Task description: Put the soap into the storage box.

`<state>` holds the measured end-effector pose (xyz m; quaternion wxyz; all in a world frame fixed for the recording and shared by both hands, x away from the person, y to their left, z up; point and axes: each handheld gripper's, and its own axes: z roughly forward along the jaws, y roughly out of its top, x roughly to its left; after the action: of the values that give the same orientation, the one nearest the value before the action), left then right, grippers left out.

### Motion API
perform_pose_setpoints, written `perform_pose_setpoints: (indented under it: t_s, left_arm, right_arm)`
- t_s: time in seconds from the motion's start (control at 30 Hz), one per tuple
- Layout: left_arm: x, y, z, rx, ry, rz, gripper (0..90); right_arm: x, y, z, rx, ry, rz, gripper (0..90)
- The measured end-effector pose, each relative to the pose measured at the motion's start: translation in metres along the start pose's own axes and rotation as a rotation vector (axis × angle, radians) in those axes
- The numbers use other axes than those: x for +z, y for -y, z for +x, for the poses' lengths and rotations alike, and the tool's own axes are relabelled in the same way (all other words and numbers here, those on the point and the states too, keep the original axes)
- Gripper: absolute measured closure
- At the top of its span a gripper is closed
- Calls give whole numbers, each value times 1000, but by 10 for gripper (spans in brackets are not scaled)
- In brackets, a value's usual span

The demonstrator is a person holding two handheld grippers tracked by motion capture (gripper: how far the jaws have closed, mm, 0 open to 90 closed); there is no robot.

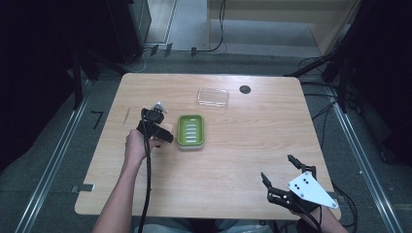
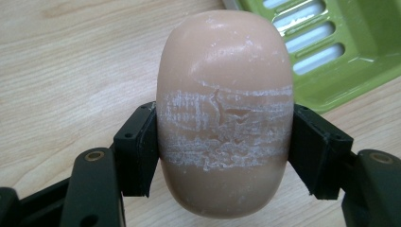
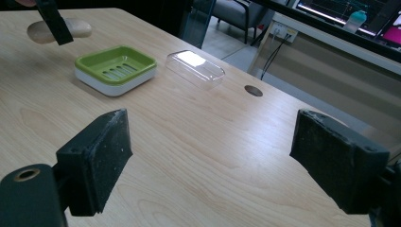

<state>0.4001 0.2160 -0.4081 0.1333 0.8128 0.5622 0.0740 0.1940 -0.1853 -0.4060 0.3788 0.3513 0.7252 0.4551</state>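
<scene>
A pale pink bar of soap point(image 2: 224, 118) with a white scuffed band is clamped across its middle by my left gripper point(image 2: 224, 151), which is shut on it. In the high view the soap point(image 1: 168, 129) sits in the left gripper point(image 1: 156, 125) just left of a green soap dish point(image 1: 191, 131) with a slotted floor and white base. I cannot tell whether the soap touches the table. My right gripper point(image 3: 213, 156) stands open and holds nothing, near the table's front right corner point(image 1: 278, 167). From there the dish point(image 3: 116, 68) and the soap point(image 3: 45, 30) lie far off.
A clear plastic lid point(image 1: 213, 97) lies behind the dish, also seen as the lid point(image 3: 195, 67) from the right gripper. A dark round cable hole point(image 1: 245, 89) is in the tabletop near the far edge. Bare wood spreads between dish and right gripper.
</scene>
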Motion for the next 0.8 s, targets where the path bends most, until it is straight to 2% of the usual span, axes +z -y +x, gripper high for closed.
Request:
perform_pose_setpoints:
  t_s: [0.43,0.8]
  left_arm:
    - [1,-8,-6,19,-8,-9,337]
    - [1,-12,-11,15,-4,-24,337]
  right_arm:
    - [0,0,0,0,0,0,131]
    - [0,0,0,0,1,1,131]
